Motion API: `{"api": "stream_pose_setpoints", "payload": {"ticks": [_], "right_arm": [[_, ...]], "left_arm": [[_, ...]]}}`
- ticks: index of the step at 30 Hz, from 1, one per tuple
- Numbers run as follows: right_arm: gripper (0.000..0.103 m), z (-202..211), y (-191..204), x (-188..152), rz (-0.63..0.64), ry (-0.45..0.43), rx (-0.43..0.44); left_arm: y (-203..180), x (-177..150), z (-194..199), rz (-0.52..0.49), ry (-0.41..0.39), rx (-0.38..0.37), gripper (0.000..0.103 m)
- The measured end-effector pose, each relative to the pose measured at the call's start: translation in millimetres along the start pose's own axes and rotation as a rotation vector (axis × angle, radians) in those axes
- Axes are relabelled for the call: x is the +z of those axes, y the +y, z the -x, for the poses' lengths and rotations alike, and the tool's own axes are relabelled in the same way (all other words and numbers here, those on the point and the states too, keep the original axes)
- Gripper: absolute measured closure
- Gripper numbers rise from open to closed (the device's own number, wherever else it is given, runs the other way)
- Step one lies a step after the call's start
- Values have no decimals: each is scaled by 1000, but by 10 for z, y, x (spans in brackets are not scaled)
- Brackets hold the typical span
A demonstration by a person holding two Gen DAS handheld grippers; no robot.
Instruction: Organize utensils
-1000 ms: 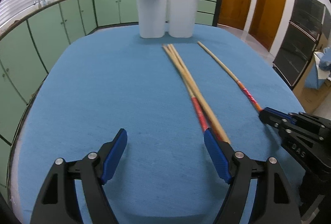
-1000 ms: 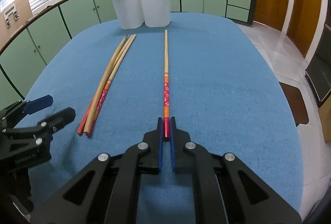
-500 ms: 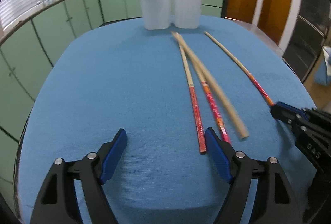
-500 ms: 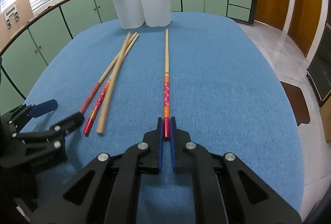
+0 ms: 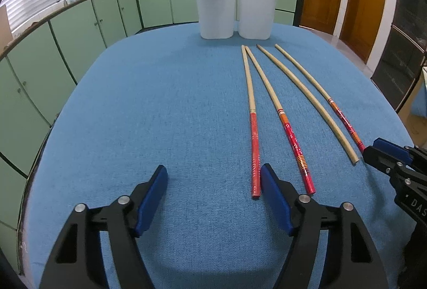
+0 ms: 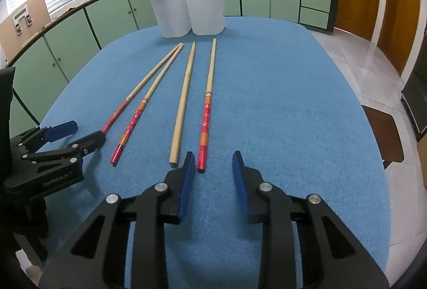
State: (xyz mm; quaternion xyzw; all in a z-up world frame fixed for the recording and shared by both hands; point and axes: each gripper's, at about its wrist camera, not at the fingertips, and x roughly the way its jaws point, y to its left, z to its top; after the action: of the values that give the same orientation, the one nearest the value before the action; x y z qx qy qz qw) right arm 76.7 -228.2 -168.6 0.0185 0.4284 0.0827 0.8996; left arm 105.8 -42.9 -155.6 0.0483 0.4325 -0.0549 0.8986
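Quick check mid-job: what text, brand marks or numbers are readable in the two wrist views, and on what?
"GenRobot.AI" on the left gripper body, last letters blurred.
"DAS", cut off at the frame edge, on the right gripper body.
Nothing else can be read; the chopsticks carry only patterns.

Your left hand-held gripper (image 6: 61,135), at about nine o'clock in the right wrist view, carries white lettering on its black body that reads "GenRobot.AI". In the left wrist view, your right hand-held gripper (image 5: 388,155) sits at about four o'clock, and its black body shows the white letters "DAS", cut off at the frame edge. You can read nothing else; the chopstick patterns carry no lettering.
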Motion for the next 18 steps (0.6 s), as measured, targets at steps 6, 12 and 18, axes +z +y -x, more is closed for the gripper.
{"api": "stream_pose_setpoints", "payload": {"ticks": [6,12,18], "right_arm": [[80,-28,110,-2,59,6,-42],[97,-50,147,4,79,11,-45],[98,-23,126,8,64,1,-36]], "left_arm": [[-44,2,2,-13,-6,-13,47],[-177,12,10,-52,-19,-40,83],[-230,17,11,-65,-21,-62,97]]}}
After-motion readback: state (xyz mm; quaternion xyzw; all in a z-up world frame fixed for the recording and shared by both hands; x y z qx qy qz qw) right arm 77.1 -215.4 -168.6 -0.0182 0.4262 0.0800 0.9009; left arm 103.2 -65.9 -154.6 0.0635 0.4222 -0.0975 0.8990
